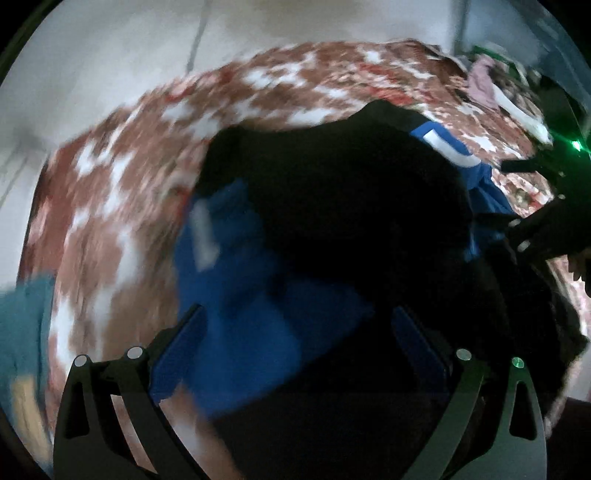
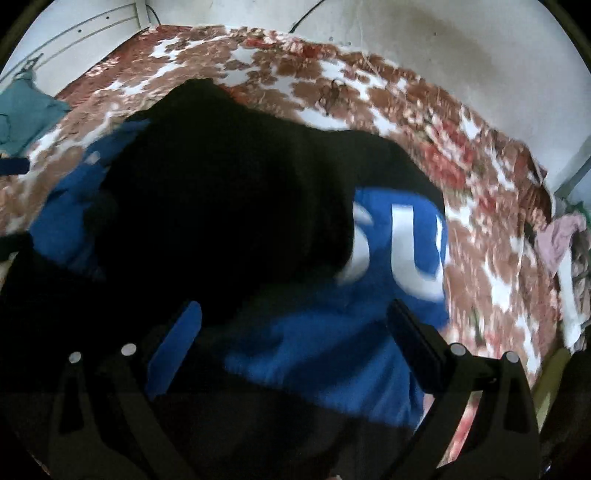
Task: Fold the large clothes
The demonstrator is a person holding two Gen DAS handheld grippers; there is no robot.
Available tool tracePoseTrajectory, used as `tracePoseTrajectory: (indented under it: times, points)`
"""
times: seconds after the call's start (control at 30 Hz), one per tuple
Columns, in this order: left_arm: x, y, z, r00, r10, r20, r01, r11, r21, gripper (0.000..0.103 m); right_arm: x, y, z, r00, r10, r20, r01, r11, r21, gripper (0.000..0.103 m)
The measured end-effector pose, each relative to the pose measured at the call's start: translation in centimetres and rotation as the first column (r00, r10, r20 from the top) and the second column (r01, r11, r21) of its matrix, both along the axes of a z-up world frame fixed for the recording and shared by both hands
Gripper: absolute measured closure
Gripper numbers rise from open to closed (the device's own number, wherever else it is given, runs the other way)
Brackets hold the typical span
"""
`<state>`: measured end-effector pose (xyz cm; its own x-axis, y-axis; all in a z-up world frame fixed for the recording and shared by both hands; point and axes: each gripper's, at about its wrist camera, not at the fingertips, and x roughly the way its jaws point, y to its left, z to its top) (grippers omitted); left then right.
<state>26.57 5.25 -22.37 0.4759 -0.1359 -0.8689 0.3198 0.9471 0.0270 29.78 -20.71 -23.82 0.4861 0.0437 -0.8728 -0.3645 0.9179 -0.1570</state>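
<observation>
Black-and-blue garment [image 2: 229, 206] lies mid-fold on the floral bedspread [image 2: 491, 229]; both the left gripper [image 1: 299, 325] and right gripper [image 2: 295, 321] gape empty, needing a hem at 6 o'clock

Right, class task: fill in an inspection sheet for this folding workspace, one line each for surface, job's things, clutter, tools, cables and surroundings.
Surface: bed with floral brown, red and white bedspread.
Job's things: black and blue garment with large white letters, spread on the bedspread, black part lying over blue.
Clutter: teal cloth at the left edge; pile of clothes, one pinkish, at the right edge.
Tools: left tool open over the garment; right tool open over the garment; neither visibly grips cloth.
Cables: a thin dark line on the wall, possibly a cable.
Surroundings: pale wall behind the bed; images blurred.
</observation>
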Motion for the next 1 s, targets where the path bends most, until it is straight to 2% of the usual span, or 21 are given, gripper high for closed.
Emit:
tracePoseTrajectory:
  times: [0.07, 0.13, 0.17, 0.27, 0.4, 0.63, 0.77, 0.87, 1.0]
  points:
    - [-2.5, 2.2, -0.2, 0.994, 0.068, -0.080, -0.072, 0.996, -0.048, 0.005, -2.6, -1.5, -0.1, 0.999, 0.003, -0.048, -0.003, 1.000, 0.008, 0.005]
    - [-5.6, 4.7, -1.2, 0.975, 0.136, -0.175, -0.155, 0.983, -0.096, 0.005, -5.5, -3.1, -0.9, 0.996, 0.002, -0.093, -0.002, 1.000, 0.000, 0.005]
    - [-6.8, 5.6, -2.0, 0.964, 0.160, -0.213, -0.184, 0.978, -0.097, 0.005, -6.7, -3.9, -1.4, 0.993, -0.001, -0.116, 0.000, 1.000, -0.010, 0.005]
    - [-11.2, 6.5, -4.6, 0.930, 0.215, -0.299, -0.231, 0.973, -0.020, 0.005, -9.8, -5.7, -3.2, 0.984, 0.006, -0.180, -0.013, 0.999, -0.041, 0.005]
    - [-14.8, 6.1, -6.0, 0.909, 0.240, -0.341, -0.265, 0.964, -0.030, 0.005, -12.4, -7.7, -4.5, 0.973, -0.009, -0.231, -0.006, 0.998, -0.063, 0.005]
    - [-16.4, 5.6, -6.5, 0.886, 0.245, -0.395, -0.302, 0.949, -0.087, 0.005, -14.9, -11.5, -3.9, 0.957, -0.095, -0.274, 0.073, 0.993, -0.090, 0.005]
    - [-17.2, 5.9, -6.6, 0.866, 0.259, -0.427, -0.344, 0.929, -0.135, 0.005, -16.5, -15.1, -3.8, 0.921, -0.194, -0.339, 0.185, 0.981, -0.060, 0.005]
    - [-17.9, 5.3, -6.8, 0.865, 0.254, -0.433, -0.344, 0.928, -0.144, 0.006, -17.4, -17.0, -4.3, 0.891, -0.226, -0.393, 0.224, 0.973, -0.052, 0.005]
    - [-18.5, 4.2, -7.5, 0.856, 0.222, -0.467, -0.345, 0.918, -0.196, 0.006, -18.7, -18.4, -5.6, 0.834, -0.229, -0.502, 0.298, 0.953, 0.061, 0.005]
